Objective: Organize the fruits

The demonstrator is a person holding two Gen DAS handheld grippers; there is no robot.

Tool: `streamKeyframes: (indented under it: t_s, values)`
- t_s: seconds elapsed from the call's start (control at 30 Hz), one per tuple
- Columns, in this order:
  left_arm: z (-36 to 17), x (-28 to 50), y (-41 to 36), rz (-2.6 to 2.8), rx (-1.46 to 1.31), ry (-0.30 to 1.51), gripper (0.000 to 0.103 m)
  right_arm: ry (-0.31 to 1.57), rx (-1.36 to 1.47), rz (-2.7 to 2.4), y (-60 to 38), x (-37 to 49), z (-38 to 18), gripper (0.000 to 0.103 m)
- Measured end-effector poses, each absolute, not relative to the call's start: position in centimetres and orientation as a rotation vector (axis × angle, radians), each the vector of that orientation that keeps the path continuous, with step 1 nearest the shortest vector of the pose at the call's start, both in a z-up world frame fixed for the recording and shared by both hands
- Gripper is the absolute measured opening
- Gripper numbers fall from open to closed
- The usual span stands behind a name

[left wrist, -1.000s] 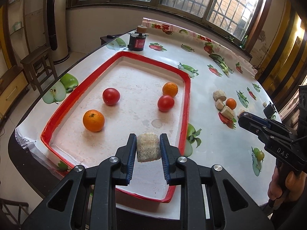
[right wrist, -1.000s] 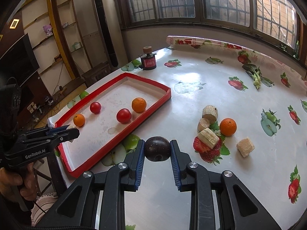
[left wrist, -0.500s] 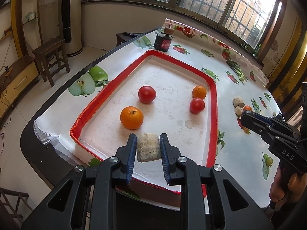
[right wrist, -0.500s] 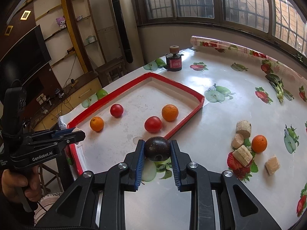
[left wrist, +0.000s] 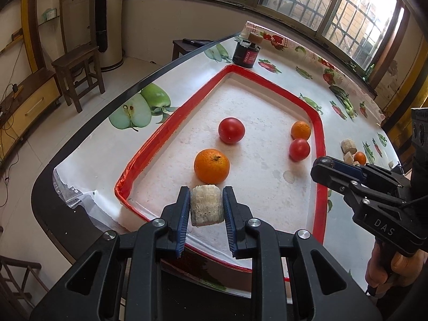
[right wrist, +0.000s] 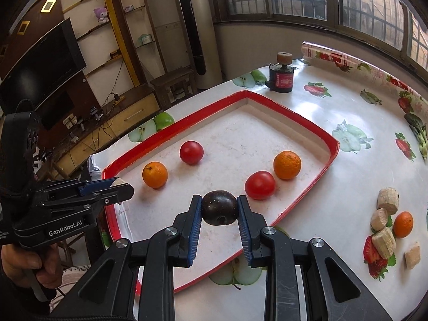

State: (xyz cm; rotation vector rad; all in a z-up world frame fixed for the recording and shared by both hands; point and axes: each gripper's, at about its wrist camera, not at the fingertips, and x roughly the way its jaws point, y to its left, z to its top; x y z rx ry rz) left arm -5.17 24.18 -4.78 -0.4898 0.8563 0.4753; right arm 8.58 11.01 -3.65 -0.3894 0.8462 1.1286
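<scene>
My left gripper (left wrist: 206, 210) is shut on a pale, fibrous cylinder piece (left wrist: 206, 208), held over the near left corner of the red-rimmed tray (left wrist: 149, 147). My right gripper (right wrist: 219, 211) is shut on a dark purple round fruit (right wrist: 220, 207) above the tray's near side (right wrist: 310, 187). Inside the tray lie two oranges (left wrist: 211, 165) (left wrist: 301, 130) and two tomatoes (left wrist: 231, 130) (left wrist: 299, 149). The right gripper (left wrist: 325, 166) shows at the right of the left wrist view; the left gripper (right wrist: 117, 186) shows at the left of the right wrist view.
To the right of the tray on the fruit-print tablecloth lie several pale chunks (right wrist: 388, 204) and a small orange (right wrist: 402, 224). A dark jar (right wrist: 282, 76) with a cork-like piece on top stands past the tray's far corner. The table edge (left wrist: 88, 123) drops to the floor at left, near a wooden stool (left wrist: 77, 65).
Both grippers moved left with their loads. The right one went from over the tablecloth to over the tray; the left one shifted toward the tray's near left corner.
</scene>
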Motion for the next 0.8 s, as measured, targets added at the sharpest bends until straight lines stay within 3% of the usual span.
streamKeyframes:
  t_s: [0.6, 0.8]
  values:
    - [-6.2, -4.7, 24.4, 0.472, -0.512, 0.905, 0.022, 0.892, -0.433, 1.106, 12.2, 9.1, -6.1, 0.030]
    - [-5.5, -4.8, 23.9, 0.491, -0.485, 0.897, 0.035, 0.889, -0.425, 1.104, 11.7, 9.1, -5.8, 0.039]
